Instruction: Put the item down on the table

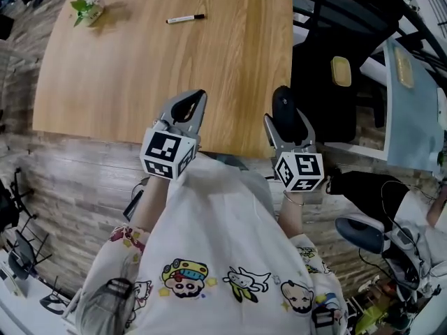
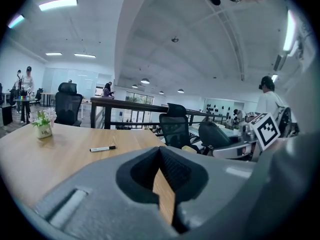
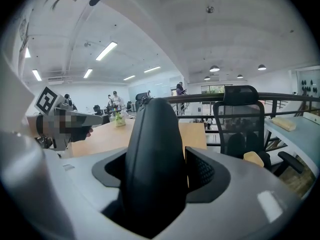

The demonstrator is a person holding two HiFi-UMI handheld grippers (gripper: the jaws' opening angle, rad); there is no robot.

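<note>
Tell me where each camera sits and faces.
Head view: on the person's head, looking steeply down at the table; shows the shirt, left gripper and right gripper.
Left gripper view: on the left gripper, looking along its shut, empty jaws across the table.
Right gripper view: on the right gripper, looking along jaws clamped on the black item.
Shared: marker and plant pot appear in head and left gripper views.

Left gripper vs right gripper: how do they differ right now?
Jaws: together on the left gripper, apart on the right gripper. Load: the left gripper is empty, the right gripper grips a rounded black item. Both reach over the wooden table near its front edge.
</note>
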